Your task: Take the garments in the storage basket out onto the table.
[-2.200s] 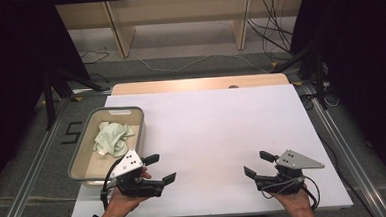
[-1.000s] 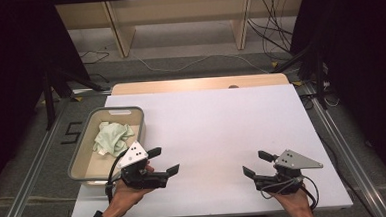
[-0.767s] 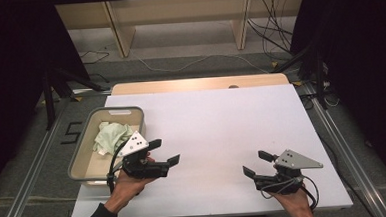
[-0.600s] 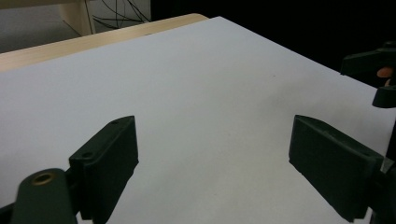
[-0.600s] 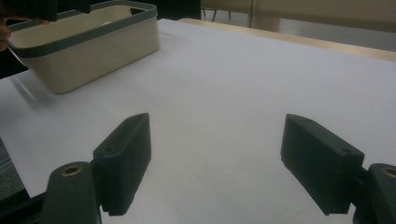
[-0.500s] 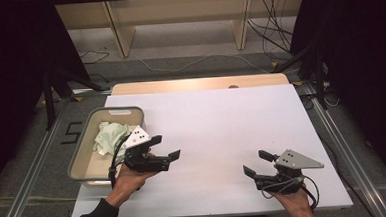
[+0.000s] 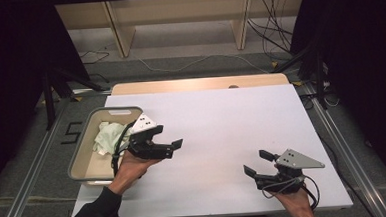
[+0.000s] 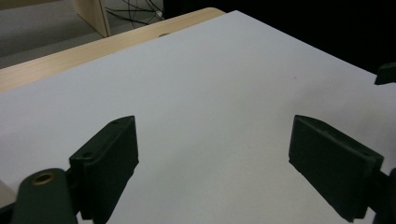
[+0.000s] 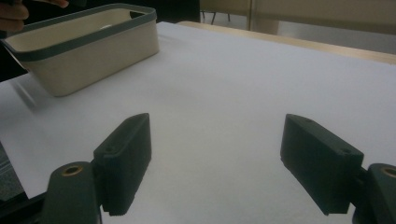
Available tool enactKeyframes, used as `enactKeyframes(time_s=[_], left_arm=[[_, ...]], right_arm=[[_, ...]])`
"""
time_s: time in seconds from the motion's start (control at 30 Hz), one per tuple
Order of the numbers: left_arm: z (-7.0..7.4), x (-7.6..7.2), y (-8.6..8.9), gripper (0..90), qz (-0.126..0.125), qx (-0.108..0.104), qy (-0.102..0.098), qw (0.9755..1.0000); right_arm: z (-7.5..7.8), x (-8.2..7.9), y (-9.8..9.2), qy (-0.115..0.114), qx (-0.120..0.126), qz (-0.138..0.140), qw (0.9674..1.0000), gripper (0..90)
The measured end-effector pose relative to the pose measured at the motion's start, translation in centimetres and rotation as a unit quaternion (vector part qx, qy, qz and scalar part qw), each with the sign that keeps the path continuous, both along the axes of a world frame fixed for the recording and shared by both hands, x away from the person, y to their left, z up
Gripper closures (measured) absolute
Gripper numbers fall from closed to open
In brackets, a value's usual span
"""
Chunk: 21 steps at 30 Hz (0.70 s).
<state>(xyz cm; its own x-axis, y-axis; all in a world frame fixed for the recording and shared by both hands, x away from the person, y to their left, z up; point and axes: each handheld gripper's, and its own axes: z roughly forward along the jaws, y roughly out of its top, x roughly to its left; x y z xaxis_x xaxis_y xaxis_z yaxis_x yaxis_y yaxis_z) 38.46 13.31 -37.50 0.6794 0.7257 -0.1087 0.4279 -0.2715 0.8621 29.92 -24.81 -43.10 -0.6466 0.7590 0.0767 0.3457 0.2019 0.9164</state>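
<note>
Cloth: a crumpled pale green cloth (image 7: 107, 137) lies in the far half of the tub, untouched, partly behind the left gripper.
Tub: a cream tub with a grey rim (image 7: 82, 164) stands at the left edge of the worktop; the right gripper view shows its long side wall (image 9: 88, 58).
Left gripper: the left gripper (image 7: 168, 138) has risen from the near edge of the worktop and moved farther out over the last two seconds; it now hangs just beside the tub's right rim, jaws wide apart and empty, pointing right across the bare sheet.
Right gripper: the right gripper (image 7: 254, 164) has stayed low at the near right, jaws apart, holding nothing.
Worktop: the white worktop (image 7: 221, 117) is bare between the two grippers.
Meaning: the lift looks like the start of a reach for the cloth; the left gripper would need to turn towards the tub and dip in.
</note>
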Motion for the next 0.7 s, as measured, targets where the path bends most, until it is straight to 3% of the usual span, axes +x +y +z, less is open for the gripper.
enactKeyframes(time_s=[0.13,0.7], left_arm=[[0.3,0.8,0.2,15.1,0.007,0.009,0.0,0.9999],[0.6,3.8,1.1,15.2,0.028,0.0,0.012,0.9995]], right_arm=[[0.0,0.0,0.0,0.0,0.001,0.001,1.0,25.4],[-0.1,0.1,0.2,0.004,-0.002,0.004,1.0,25.5]])
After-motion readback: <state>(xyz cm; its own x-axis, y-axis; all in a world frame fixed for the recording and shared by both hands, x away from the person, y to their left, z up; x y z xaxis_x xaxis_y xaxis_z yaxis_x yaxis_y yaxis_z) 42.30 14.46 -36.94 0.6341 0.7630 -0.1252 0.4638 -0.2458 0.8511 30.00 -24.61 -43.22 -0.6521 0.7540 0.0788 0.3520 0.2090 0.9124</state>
